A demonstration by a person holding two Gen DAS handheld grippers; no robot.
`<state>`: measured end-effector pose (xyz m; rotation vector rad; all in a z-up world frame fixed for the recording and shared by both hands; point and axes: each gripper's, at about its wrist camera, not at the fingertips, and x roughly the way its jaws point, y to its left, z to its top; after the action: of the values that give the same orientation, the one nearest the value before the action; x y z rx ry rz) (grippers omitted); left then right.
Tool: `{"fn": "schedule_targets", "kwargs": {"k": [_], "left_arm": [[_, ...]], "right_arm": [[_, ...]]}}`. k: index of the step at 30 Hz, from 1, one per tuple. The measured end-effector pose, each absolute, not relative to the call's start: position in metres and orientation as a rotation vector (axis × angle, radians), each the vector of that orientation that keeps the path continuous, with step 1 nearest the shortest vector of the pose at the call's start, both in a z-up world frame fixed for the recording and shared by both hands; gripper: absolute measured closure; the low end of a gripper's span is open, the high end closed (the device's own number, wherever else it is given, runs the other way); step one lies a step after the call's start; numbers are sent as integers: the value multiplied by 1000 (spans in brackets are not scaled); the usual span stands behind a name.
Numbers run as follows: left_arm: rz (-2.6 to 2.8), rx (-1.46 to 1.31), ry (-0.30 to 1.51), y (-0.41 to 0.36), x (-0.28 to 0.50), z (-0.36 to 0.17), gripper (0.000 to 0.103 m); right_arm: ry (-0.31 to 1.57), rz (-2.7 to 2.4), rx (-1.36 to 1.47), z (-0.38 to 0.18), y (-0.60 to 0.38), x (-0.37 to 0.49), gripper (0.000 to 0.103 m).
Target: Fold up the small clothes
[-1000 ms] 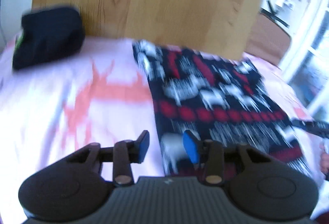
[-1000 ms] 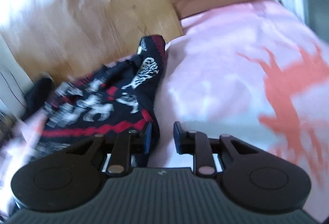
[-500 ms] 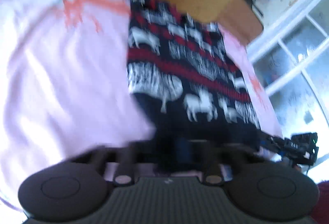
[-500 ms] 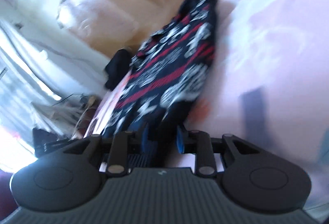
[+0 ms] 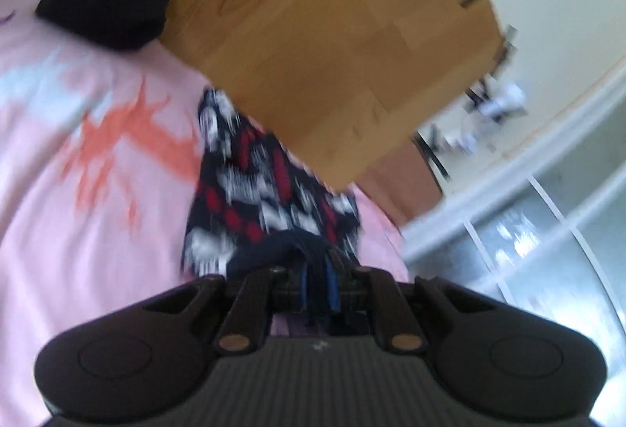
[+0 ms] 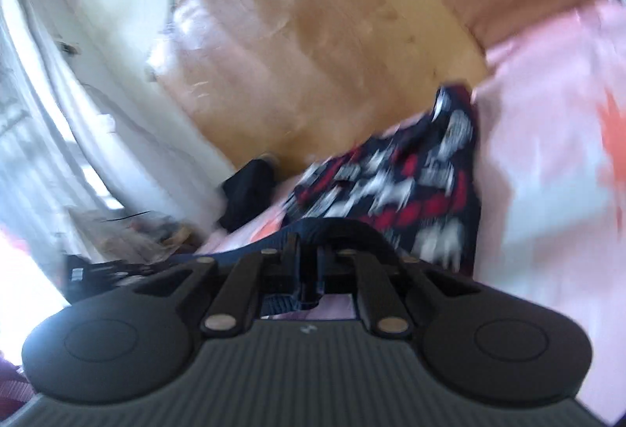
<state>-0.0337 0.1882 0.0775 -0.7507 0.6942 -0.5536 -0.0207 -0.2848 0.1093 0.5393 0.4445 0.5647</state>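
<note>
The patterned knit garment (image 5: 270,200), navy with red and white motifs, is spread on the pink bedsheet (image 5: 78,231) by the wooden headboard (image 5: 332,35). Its dark hem is clamped in the left gripper (image 5: 317,282) and in the right gripper (image 6: 309,270). It is judged soft, light and limp; corners along the hem are best held. A dark folded bundle (image 5: 105,4) lies well apart.
</note>
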Motion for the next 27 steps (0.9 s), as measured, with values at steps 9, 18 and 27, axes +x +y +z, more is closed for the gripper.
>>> {"fn": "schedule_targets", "kwargs": {"k": [9,18,27], "left_arm": [[-259,-592,750,175,20,46,45],[-317,-326,822,132,-6,18,87],[-286,-403,868,169,-5,13,92]], "right_arm": [[410,308,416,97,-301,58,54],[524,314,236,50,-278,21,73],[559,-8,374,49,-341,17,100]]}}
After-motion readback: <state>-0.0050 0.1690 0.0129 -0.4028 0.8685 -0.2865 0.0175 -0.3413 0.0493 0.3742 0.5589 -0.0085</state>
